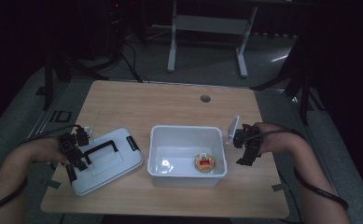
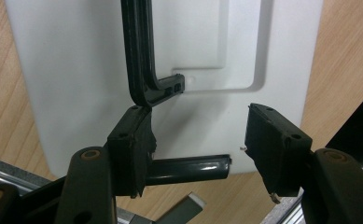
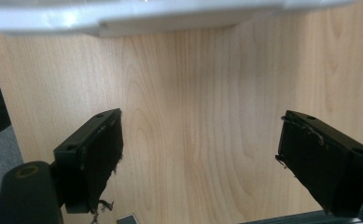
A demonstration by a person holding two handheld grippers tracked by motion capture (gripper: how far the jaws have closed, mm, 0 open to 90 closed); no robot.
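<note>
Lid [image 1: 105, 161], white and flat with a black carrying handle [image 1: 100, 148] and a black latch [image 1: 132, 143] at its far right edge, lies on the near left part of the desk [image 1: 137, 105], turned at a slant to the desk's edges. The left gripper [image 1: 74, 161] hangs over the lid's near left end. In the left gripper view its fingers [image 2: 131, 149] stand partly spread above the lid [image 2: 76, 70]: one finger sits right beside the bend of the handle [image 2: 142, 60], the other [image 2: 275, 147] is apart from it over bare white plastic, and nothing is pressed between them. A second black latch [image 2: 188, 169] shows at the lid's edge below them, sticking out over the wood.

Just to the right of the lid, near the middle of the desk, stands an open white bin [image 1: 188, 132]. A small round orange and red thing [image 1: 205, 162] lies on its floor toward the near right corner; what it is cannot be told.

The right gripper [image 1: 246, 149] is just off the bin's right wall, held in a hand [image 1: 282, 140] that comes in from the right with a cable [image 1: 319, 189] trailing back along the forearm. In the right gripper view its fingers [image 3: 95, 154] are released, spread wide over bare wood with nothing between them, and the bin's white rim [image 3: 123, 18] runs across the top.

A round hole [image 1: 205, 98] sits in the desk near its far edge. Beyond the desk a grey frame [image 1: 207, 28] stands on the dark floor.
</note>
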